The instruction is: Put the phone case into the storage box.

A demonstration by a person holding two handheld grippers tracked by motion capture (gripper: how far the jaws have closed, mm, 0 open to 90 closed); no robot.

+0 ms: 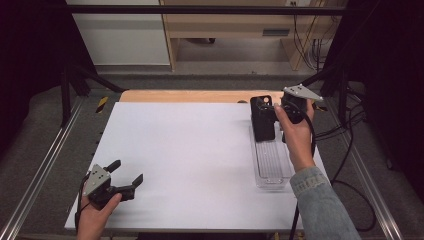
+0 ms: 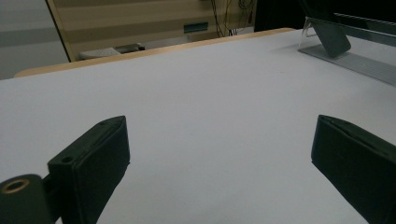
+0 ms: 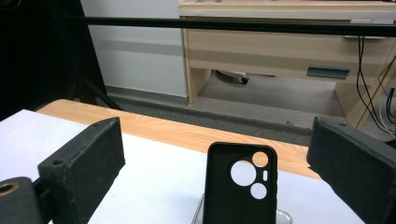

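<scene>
A black phone case with round camera cut-outs stands upright at the far end of a long clear tray on the right of the white board. My right gripper hovers right by the case's top, jaws wide open. In the right gripper view the case stands low between the jaws of this gripper, untouched. My left gripper rests open near the board's front left corner, nothing between its jaws. The left gripper view shows the case leaning in the tray far off.
A wooden table edge runs behind the white board. Black frame bars and metal rails surround the table. Cables trail at the right. A wooden desk stands beyond.
</scene>
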